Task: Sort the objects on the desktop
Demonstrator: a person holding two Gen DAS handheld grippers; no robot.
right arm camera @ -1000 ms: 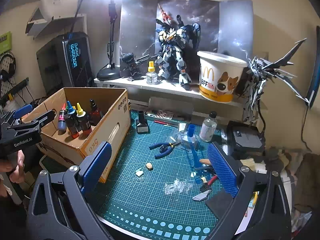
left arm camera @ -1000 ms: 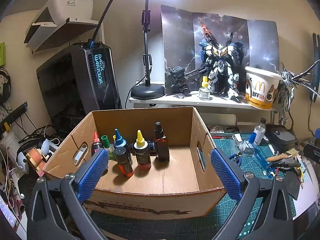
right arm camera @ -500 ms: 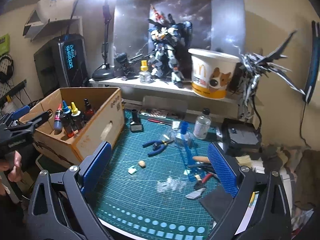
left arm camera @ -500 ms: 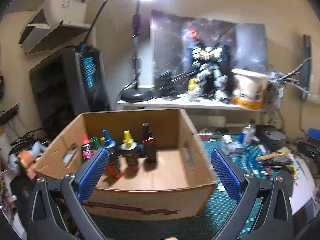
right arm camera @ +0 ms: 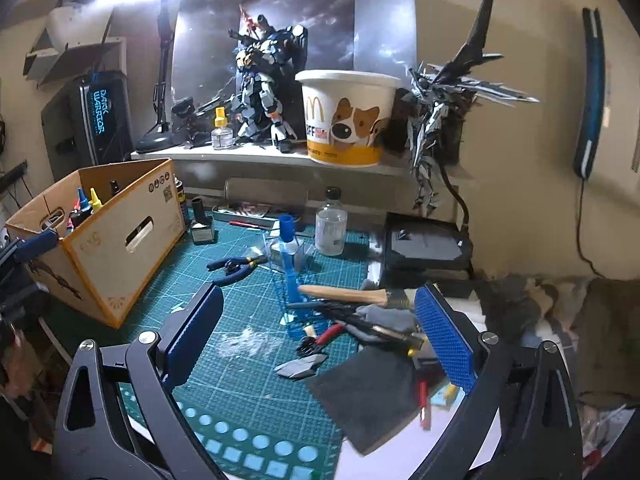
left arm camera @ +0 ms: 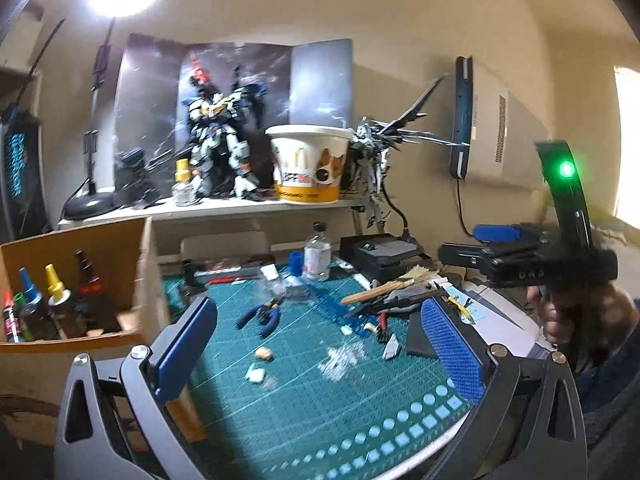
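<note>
Tongs empty on both sides: left tongs (left arm camera: pixel 320 344) spread wide over the green mat (left arm camera: pixel 304 400), touching nothing; right tongs (right arm camera: pixel 320 336) equally wide, poised above the tool heap. Best to pick one loose item, probably the blue pliers (right arm camera: pixel 236 266) mid-mat or the wooden brush (right arm camera: pixel 352 294) near the right, and approach squarely so both pads straddle the handle. Close only once centred, lift clear of neighbouring tools, then carry left to the cardboard box (right arm camera: pixel 120 236), already holding bottles (left arm camera: pixel 56 304). Clear glass bottle (right arm camera: pixel 331 224) upright at far mat edge, easily toppled.
</note>
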